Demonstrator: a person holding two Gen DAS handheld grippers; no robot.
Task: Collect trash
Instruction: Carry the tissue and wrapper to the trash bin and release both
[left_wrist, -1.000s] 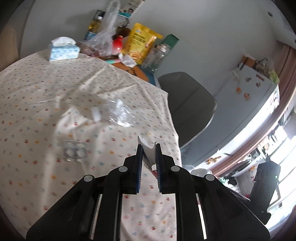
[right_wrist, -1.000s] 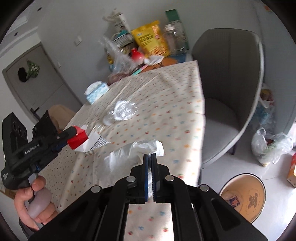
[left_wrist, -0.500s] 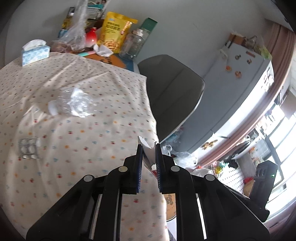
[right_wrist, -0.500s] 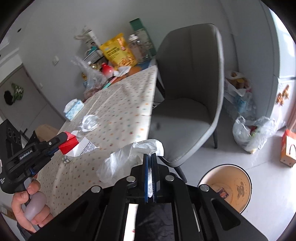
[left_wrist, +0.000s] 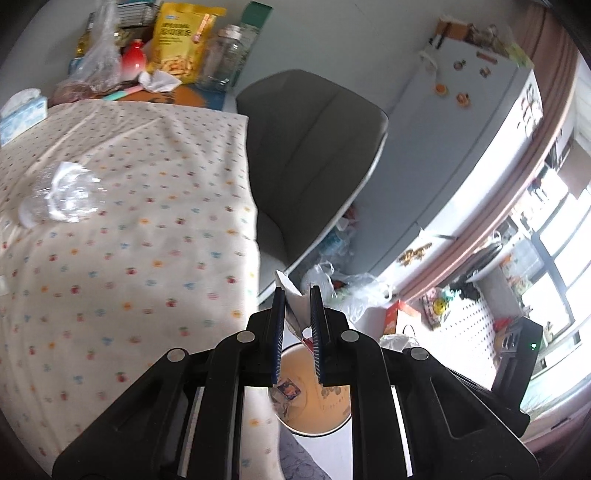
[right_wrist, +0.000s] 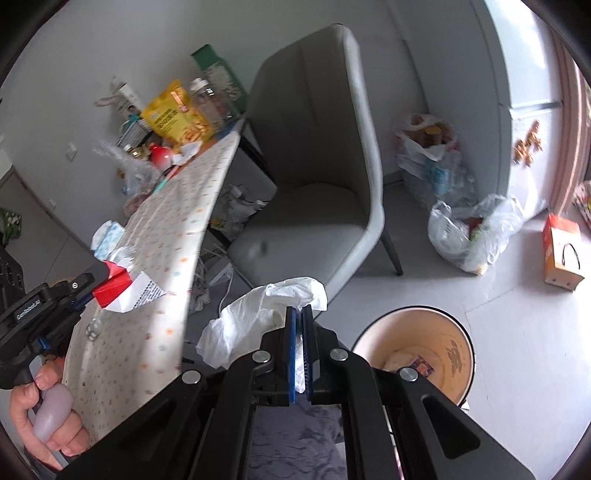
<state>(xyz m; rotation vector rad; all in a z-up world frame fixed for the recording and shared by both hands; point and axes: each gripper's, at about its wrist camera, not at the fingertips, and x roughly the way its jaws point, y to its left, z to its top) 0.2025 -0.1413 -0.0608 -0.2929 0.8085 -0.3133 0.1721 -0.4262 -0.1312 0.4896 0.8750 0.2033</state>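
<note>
I am holding two pieces of trash, one in each gripper. My left gripper is clamping its fingers on a red and white carton, which is lying flattened with its long axis running along the fingers, the torn white end pointing forward past the tips. My right gripper is pinching its fingers together on a crumpled white plastic bag; the bag is trailing off to the left of the fingers, its bunched end poking just above the tips. A hand is gripping the left gripper's handle.

One round bin is standing on the pale floor, below and right of my right gripper, with some scraps already lying inside. One table with a dotted cloth is carrying one crushed clear bottle and one tissue box. One grey chair is sitting beside the table, and two filled plastic bags are resting on the floor behind it.
</note>
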